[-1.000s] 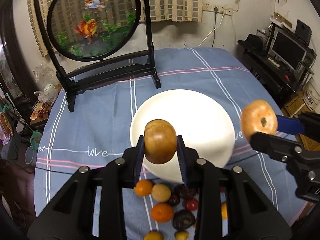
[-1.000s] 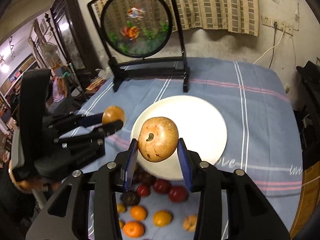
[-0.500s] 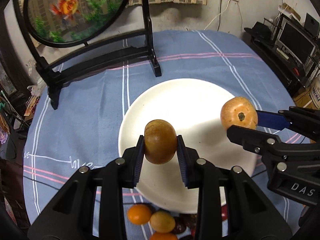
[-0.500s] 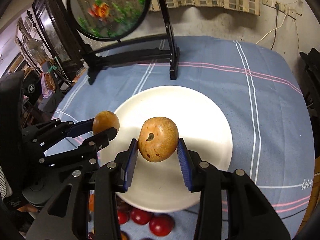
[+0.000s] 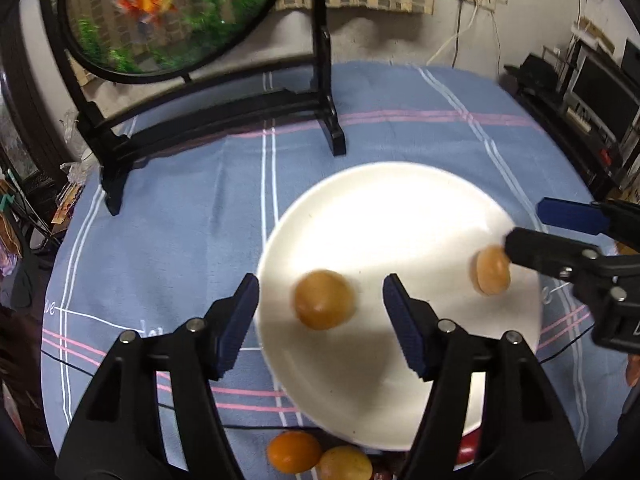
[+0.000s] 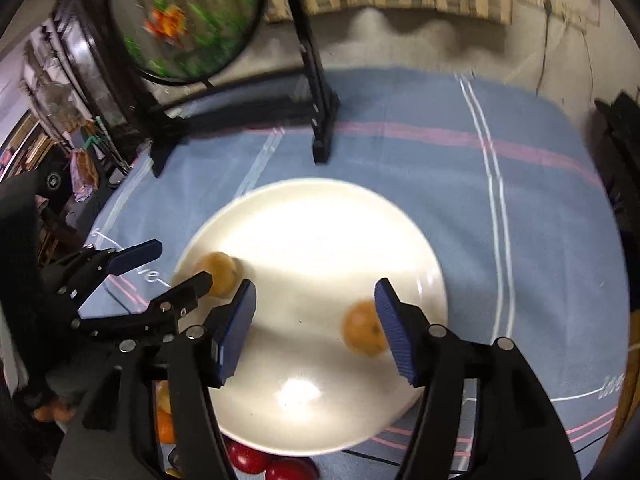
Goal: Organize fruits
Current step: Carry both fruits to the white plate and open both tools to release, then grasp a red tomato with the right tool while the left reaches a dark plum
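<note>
A white plate (image 5: 400, 208) lies on the blue cloth. My left gripper (image 5: 320, 320) is open above its left part, and a brown round fruit (image 5: 324, 300) lies on the plate between the jaws. My right gripper (image 6: 316, 328) is open over the plate (image 6: 320, 232), with a second brown fruit (image 6: 362, 332) lying by its right finger. The right gripper also shows at the right edge of the left wrist view (image 5: 532, 224), beside that second fruit (image 5: 492, 270). The first fruit (image 6: 220, 270) sits by the left gripper (image 6: 160, 264) in the right wrist view.
Several small orange, yellow and red fruits (image 5: 296, 452) (image 6: 248, 460) lie on the cloth at the plate's near edge. A black stand with a round goldfish panel (image 5: 180, 16) stands behind the plate. The cloth (image 6: 520, 200) extends to the right.
Both grippers moved down over the plate and opened. Each brown fruit left its jaws and now lies on the plate.
</note>
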`<state>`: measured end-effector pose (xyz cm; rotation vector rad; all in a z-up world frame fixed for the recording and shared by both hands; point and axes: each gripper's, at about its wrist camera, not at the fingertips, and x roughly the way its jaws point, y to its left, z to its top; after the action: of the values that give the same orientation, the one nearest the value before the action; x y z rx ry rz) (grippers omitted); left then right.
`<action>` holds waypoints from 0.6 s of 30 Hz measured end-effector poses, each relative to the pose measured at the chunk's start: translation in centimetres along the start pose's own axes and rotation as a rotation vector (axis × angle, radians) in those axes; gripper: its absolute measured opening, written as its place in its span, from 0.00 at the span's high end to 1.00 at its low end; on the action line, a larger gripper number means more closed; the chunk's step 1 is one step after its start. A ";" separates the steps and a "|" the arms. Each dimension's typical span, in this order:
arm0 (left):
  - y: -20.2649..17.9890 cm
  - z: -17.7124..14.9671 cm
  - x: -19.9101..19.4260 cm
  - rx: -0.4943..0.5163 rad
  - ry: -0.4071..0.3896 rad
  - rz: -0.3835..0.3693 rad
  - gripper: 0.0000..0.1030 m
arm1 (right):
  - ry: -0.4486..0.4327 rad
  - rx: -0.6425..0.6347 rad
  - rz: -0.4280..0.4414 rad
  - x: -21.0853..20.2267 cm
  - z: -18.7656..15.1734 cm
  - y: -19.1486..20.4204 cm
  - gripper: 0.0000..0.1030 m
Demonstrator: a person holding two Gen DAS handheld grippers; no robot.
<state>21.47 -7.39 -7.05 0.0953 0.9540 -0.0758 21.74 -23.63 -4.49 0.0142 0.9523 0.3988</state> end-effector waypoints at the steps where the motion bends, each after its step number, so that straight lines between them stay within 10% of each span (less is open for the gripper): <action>1: 0.3 -0.1 -0.8 -0.003 -0.015 -0.002 0.35 | -0.012 -0.009 -0.004 -0.9 -0.2 0.2 0.40; 7: 2.0 -2.7 -6.5 0.017 -0.075 0.012 0.27 | -0.039 -0.067 0.035 -6.4 -5.0 1.8 0.40; 18: 2.3 -14.1 -12.5 0.074 -0.013 -0.031 0.27 | 0.189 -0.232 0.135 -8.5 -21.9 7.8 0.39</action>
<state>3.14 -3.16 -4.85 0.1484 0.9394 -0.1408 -2.55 -22.84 -9.17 -0.1738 1.0896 0.6418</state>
